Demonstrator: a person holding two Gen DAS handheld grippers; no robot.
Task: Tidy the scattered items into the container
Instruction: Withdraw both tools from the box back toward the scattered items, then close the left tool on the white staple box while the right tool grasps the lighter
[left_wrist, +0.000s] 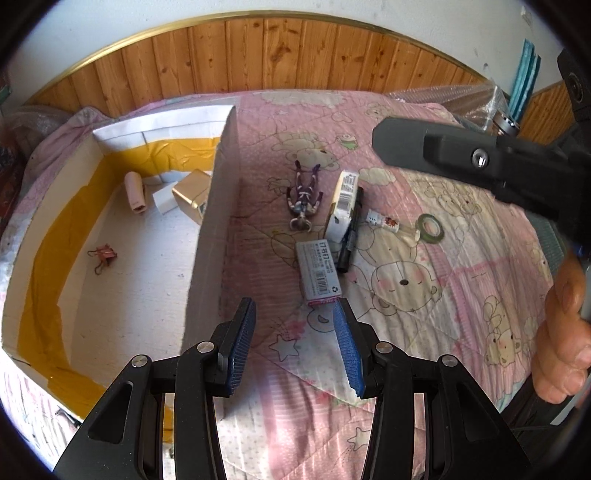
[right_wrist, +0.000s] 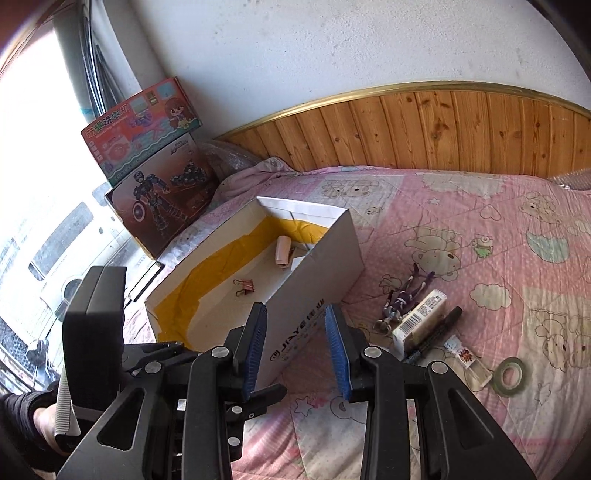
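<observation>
Left wrist view, left gripper (left_wrist: 294, 317): blue-padded jaws spread wide with nothing between them, poised low over the pink cartoon-bear quilt (left_wrist: 424, 295), just short of the grey staple box with a barcode (left_wrist: 319, 271); likely lined up to take that box next.

Left wrist view, container: white cardboard box lined with yellow tape (left_wrist: 218, 206) sits to the left of the loose items, open top up, so drops need only a short sideways carry.

Left wrist view, already inside: pink rolled tube (left_wrist: 135, 194), gold-wrapped small box (left_wrist: 190, 194) and rose-coloured binder clip (left_wrist: 103, 256) rest on the box floor.

Left wrist view, still scattered: purple toy figure (left_wrist: 304, 197), white carton with barcode (left_wrist: 341, 206) lying over a black marker pen (left_wrist: 351, 236), small clear bottle with a red label (left_wrist: 391, 225) and green tape roll (left_wrist: 430, 225), all clustered close together on the quilt.

Left wrist view, right gripper (left_wrist: 391, 138): seen from the side above the cluster; finger gap not readable here.

Right wrist view, right gripper (right_wrist: 296, 347): jaws wide apart and empty, held high near the container's near wall, apparently waiting clear of the left one's reach.

Right wrist view, surroundings: two printed toy cartons (right_wrist: 155, 162) lean by the window, beyond the box; not part of the tidy-up, by my reading.
</observation>
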